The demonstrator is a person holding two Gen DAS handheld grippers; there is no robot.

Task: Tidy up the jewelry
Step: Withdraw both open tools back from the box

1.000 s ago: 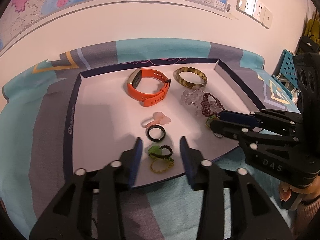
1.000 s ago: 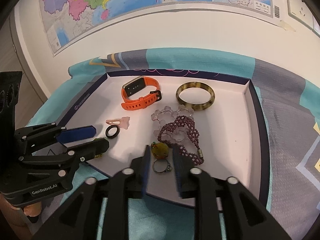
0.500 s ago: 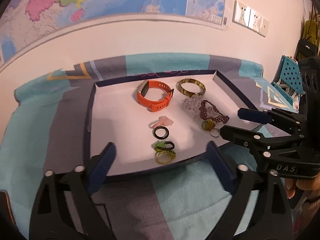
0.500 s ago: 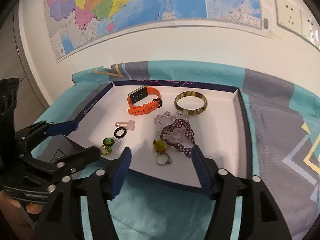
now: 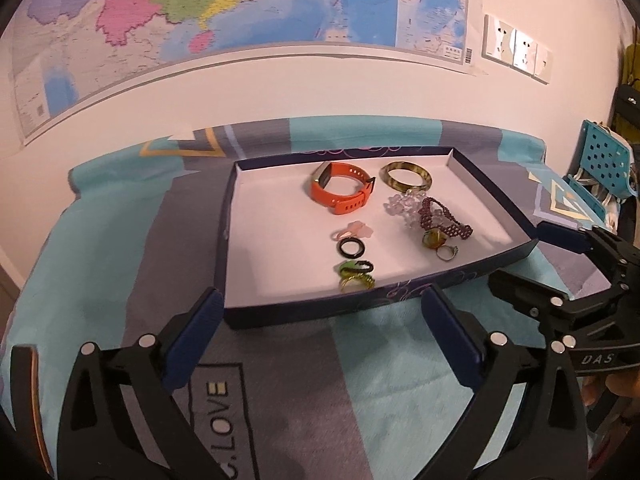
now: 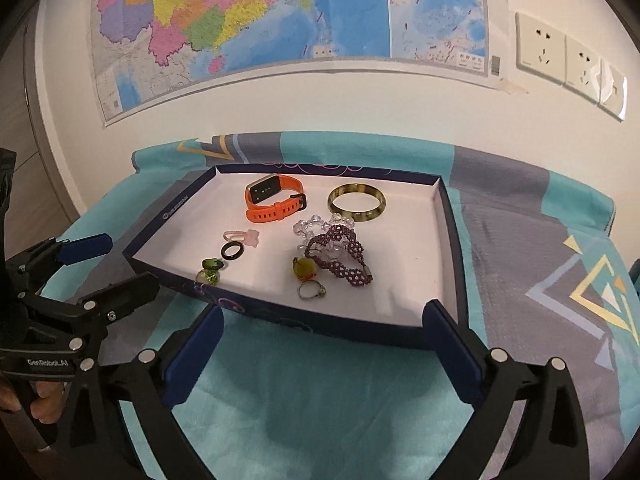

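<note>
A shallow navy tray (image 5: 230, 240) with a white floor lies on the patterned cloth. In it are an orange watch band (image 5: 340, 192), an amber bangle (image 5: 406, 176), a purple bead bracelet (image 5: 442, 218), a black ring (image 5: 351, 247), green rings (image 5: 356, 274), a yellow-stone ring (image 6: 304, 268) and a silver ring (image 6: 311, 291). My left gripper (image 5: 320, 300) hangs in front of the tray's near wall, its jaws opening wide with nothing between them. My right gripper (image 6: 325, 312) is also outside the near wall, its jaws opening, empty.
A teal and grey cloth (image 6: 320, 400) covers the surface up to the wall, which carries a map (image 6: 280, 12) and sockets (image 6: 560, 60). A blue perforated rack (image 5: 600, 160) stands at the far right. A hand (image 6: 36, 404) holds the left gripper's handle.
Both grippers have pulled back out of the tray and risen while their jaws spread wide. The green rings and the silver ring now lie free on the tray floor.
</note>
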